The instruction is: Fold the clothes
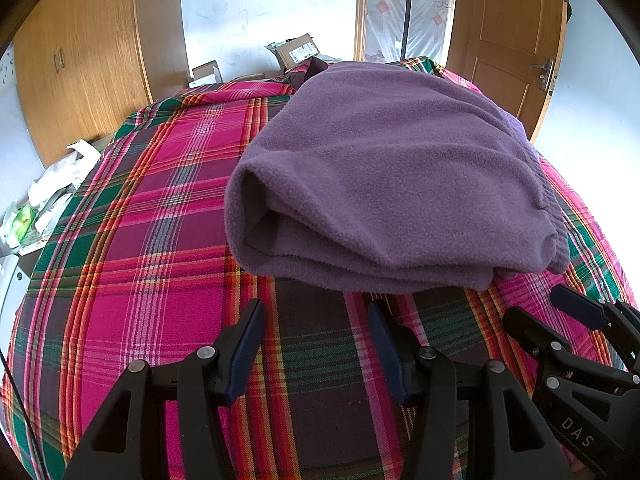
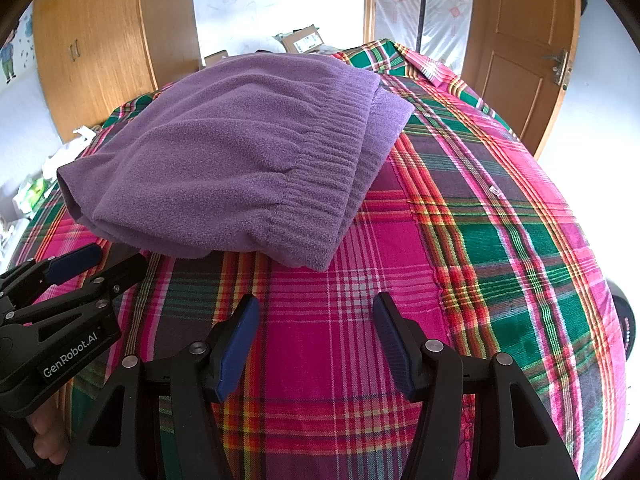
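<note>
A purple fleece garment point(image 1: 384, 168) lies folded in a thick stack on the plaid bedspread point(image 1: 152, 216); its elastic waistband point(image 2: 332, 168) faces right. My left gripper point(image 1: 316, 312) hovers just short of the stack's near edge, open with nothing between its fingers. In the right wrist view the same garment point(image 2: 224, 160) sits ahead and to the left, and my right gripper point(image 2: 316, 308) stands open over bare bedspread point(image 2: 500, 240), a little back from the waistband corner. Each gripper shows at the edge of the other's view: the right gripper point(image 1: 560, 312), the left gripper point(image 2: 108, 264).
Wooden wardrobe doors point(image 1: 80, 60) stand at the back left and a wooden door point(image 1: 508, 32) at the back right. Cardboard packages point(image 1: 298, 50) lie beyond the bed's far edge. Bags and papers point(image 1: 52, 192) litter the floor at the left. A hand point(image 2: 48, 436) holds the left gripper.
</note>
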Motion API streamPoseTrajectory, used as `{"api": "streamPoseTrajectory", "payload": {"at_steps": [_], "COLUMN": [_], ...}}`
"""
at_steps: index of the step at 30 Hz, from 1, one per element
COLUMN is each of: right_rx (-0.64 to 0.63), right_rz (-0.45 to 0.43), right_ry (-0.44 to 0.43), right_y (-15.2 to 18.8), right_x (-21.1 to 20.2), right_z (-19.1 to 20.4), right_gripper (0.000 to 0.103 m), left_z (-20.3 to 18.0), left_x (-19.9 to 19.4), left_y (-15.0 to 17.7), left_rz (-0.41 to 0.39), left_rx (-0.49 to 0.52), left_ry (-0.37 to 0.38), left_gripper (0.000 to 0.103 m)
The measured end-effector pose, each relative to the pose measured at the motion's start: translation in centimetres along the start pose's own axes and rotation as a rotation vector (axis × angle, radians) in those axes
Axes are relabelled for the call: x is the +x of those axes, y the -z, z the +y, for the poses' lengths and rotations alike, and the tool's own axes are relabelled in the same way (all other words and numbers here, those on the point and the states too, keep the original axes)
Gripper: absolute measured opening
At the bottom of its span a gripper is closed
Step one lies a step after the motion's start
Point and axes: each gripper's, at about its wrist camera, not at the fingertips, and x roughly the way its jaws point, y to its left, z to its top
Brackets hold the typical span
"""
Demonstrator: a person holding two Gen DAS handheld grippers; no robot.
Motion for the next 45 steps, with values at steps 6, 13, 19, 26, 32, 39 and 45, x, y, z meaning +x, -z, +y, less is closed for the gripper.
{"api": "streamPoseTrajectory", "payload": {"at_steps": [6,13,19,26,32,39,45], "right_rx": [0.000,0.000,0.000,0.001,0.003,0.044,0.179], "right_rz": [0.000,0.000,0.000,0.000,0.000,-0.012,-0.074], "right_ry": [0.000,0.000,0.000,-0.001,-0.004,-0.066,-0.222], "right_y": [0.0,0.0,0.0,0.0,0.0,-0.2,-0.6], "right_x": [0.0,0.0,0.0,0.1,0.1,0.0,-0.5], "right_z": [0.0,0.0,-0.1,0.0,-0.1,-1.1,-3.9], "right_gripper": [0.061,0.061,0.061,0.061,0.061,0.062,0.061], "left_z": [-0.1,-0.2,0.0,-0.1,-0.1,0.2,1.0], "left_x": [0.0,-0.1,-0.2,-0.1,0.0,-0.1,-0.9], "left_y": [0.0,0.1,0.0,0.0,0.0,0.1,-0.1], "left_rz": [0.000,0.001,0.001,0.001,0.001,0.001,0.000], "left_rx": [0.000,0.001,0.002,0.005,0.005,0.012,-0.003], "left_ry": [0.000,-0.001,-0.003,-0.005,-0.006,0.014,0.068], "left_gripper": [0.054,0.054,0.054,0.054,0.055,0.055,0.055]}}
